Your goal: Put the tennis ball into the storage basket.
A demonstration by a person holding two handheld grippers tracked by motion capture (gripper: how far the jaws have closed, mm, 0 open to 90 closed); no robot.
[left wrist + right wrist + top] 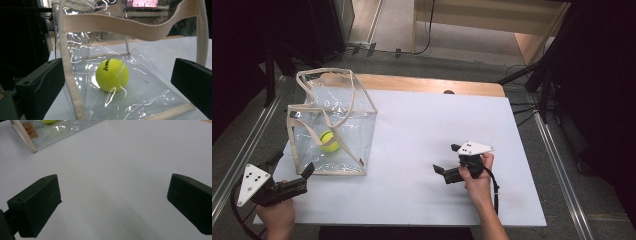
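Tennis ball [112, 75] already sits inside clear tote bag [332, 125] at far left — left gripper [291, 167] and right gripper [448, 159] both wide open, empty; little seems left.

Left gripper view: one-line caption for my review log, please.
Open tongs face a clear tote bag with cream webbing straps, a yellow tennis ball inside.

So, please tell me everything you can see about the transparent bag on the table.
The clear bag looks like thin glossy plastic, box-shaped, edged with cream webbing, with two webbing handles drooping over its open top. It stands upright at the left side of the white table. A yellow-green tennis ball with black lettering rests inside on its floor. A small brown label sits near one corner. The open left gripper is at its near left corner; contact cannot be told.
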